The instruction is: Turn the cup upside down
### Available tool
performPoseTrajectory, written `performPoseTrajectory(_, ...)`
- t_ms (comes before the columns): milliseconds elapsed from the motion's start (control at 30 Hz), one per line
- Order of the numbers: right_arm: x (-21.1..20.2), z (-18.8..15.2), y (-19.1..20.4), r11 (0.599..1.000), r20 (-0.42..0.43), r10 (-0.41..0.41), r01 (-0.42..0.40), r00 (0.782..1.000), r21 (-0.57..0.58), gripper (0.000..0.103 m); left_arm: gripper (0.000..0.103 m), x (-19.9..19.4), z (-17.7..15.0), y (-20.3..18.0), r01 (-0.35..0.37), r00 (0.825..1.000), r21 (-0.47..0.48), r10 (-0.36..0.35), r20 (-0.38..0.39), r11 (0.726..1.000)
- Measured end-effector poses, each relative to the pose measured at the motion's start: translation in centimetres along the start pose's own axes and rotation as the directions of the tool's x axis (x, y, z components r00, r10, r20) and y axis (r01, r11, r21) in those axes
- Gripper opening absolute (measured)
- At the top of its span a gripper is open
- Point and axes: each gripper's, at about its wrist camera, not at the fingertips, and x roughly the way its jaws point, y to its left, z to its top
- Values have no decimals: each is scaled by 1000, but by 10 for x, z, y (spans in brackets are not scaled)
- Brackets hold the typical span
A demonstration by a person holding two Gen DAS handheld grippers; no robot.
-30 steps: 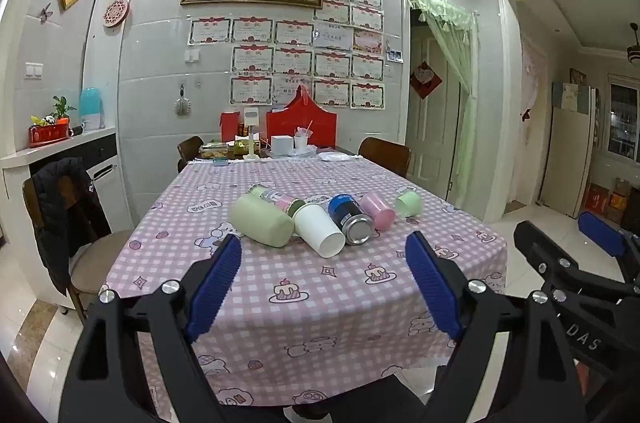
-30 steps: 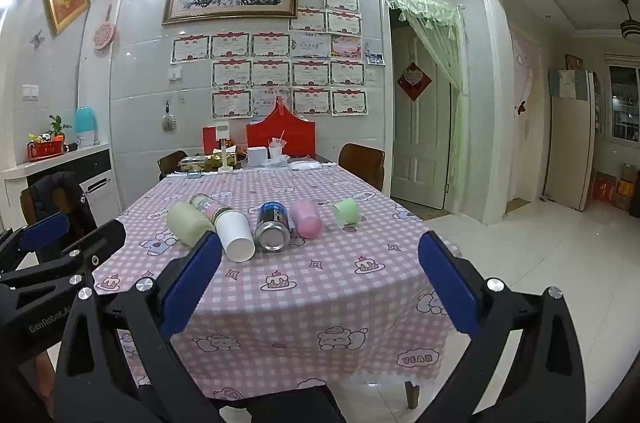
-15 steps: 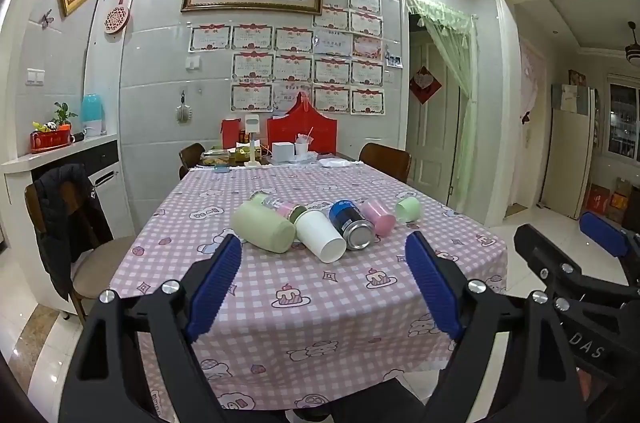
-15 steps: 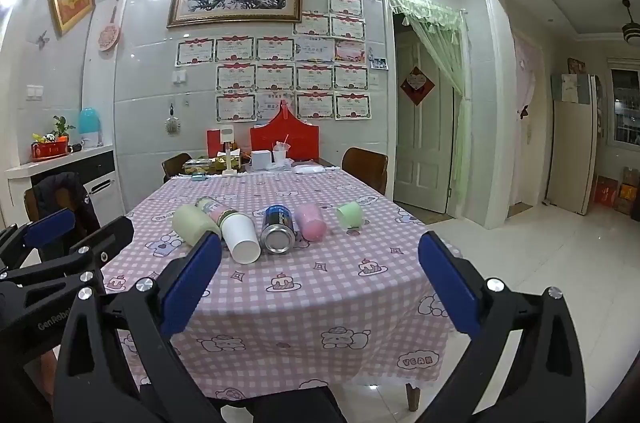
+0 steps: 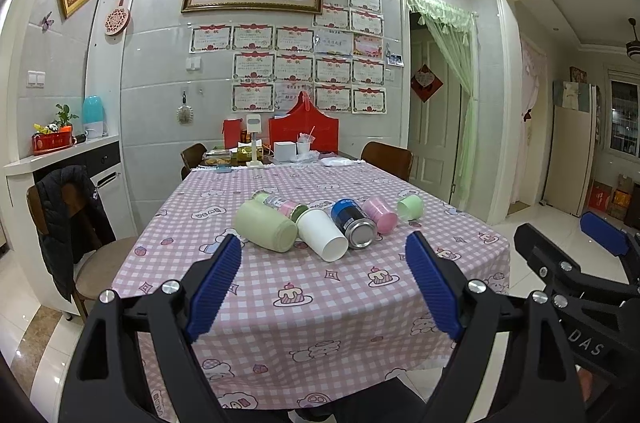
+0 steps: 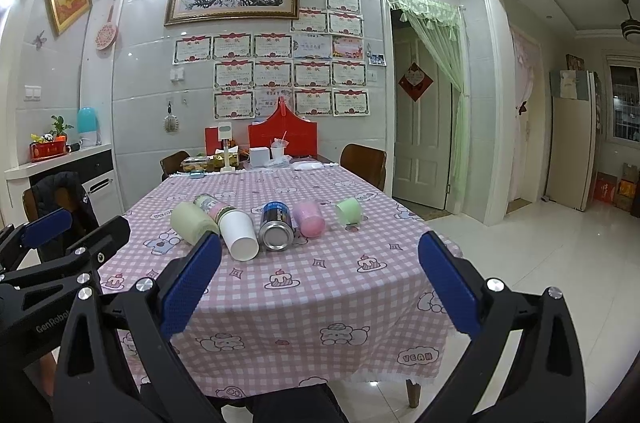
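Both grippers hovered off the near edge of the surface point(image 5: 320, 303), holding nothing. Left gripper point(image 5: 323, 283) fingers were spread wide; right gripper point(image 6: 320, 273) fingers wide too. Cups lay on their sides in a row mid-surface, approx 12 o'clock from both: pale green cup point(image 5: 264, 226), white cup point(image 5: 322, 234) touching it, blue can point(image 5: 354, 223), pink cup point(image 5: 380, 213), small green cup point(image 5: 410, 207) at the 1 o'clock end. Bottle point(image 5: 280, 203) lay behind the pale green cup. Chair w/ dark jacket point(image 5: 68, 223) stood at 9 o'clock.
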Motion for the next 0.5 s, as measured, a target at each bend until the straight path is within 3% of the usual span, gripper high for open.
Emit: performPoseTrajectory(500, -1, 2, -1, 1000, -2, 2, -2, 1000, 2, 95, 83, -2, 0, 1, 0, 1000, -5, 0, 1, 1000)
